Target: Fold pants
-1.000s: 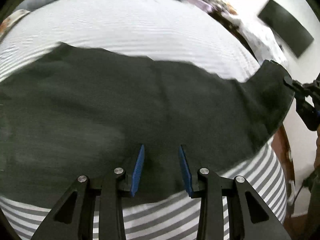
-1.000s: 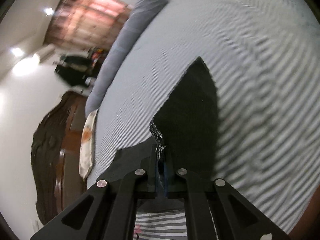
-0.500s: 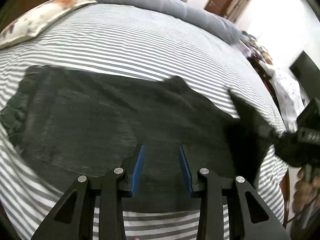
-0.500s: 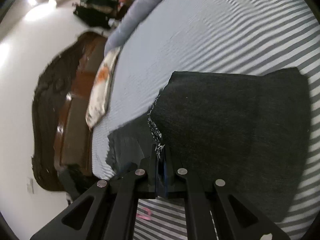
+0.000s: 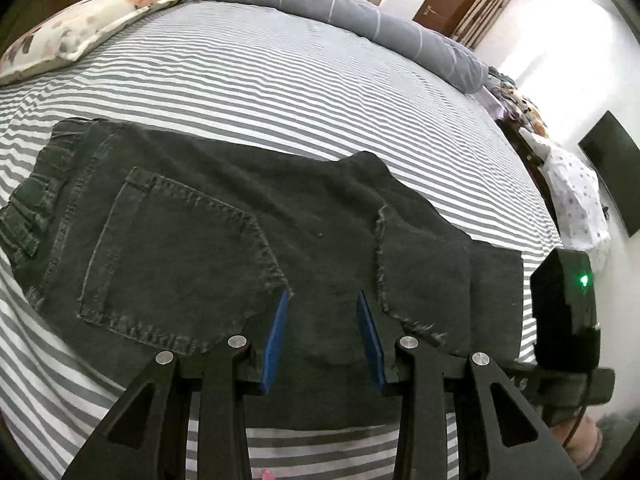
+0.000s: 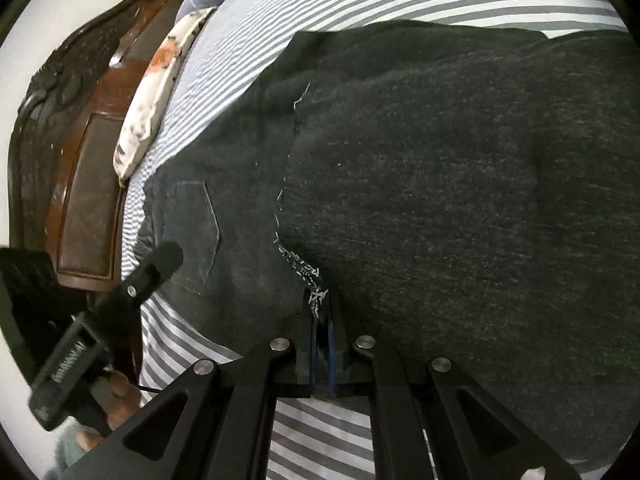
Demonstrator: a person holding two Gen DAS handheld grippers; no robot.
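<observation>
Black pants (image 6: 440, 184) hem, pinched in right gripper (image 6: 321, 322)

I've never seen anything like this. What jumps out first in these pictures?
A pair of dark charcoal denim pants sprawls across the grey-and-white striped bedsheet, back pocket up, its leg end doubled over toward the waist. The right gripper is pinched shut on the frayed hem, while the left gripper, with blue-padded fingers, hangs open over the middle. A floral pillow lies at the far-left corner.
</observation>
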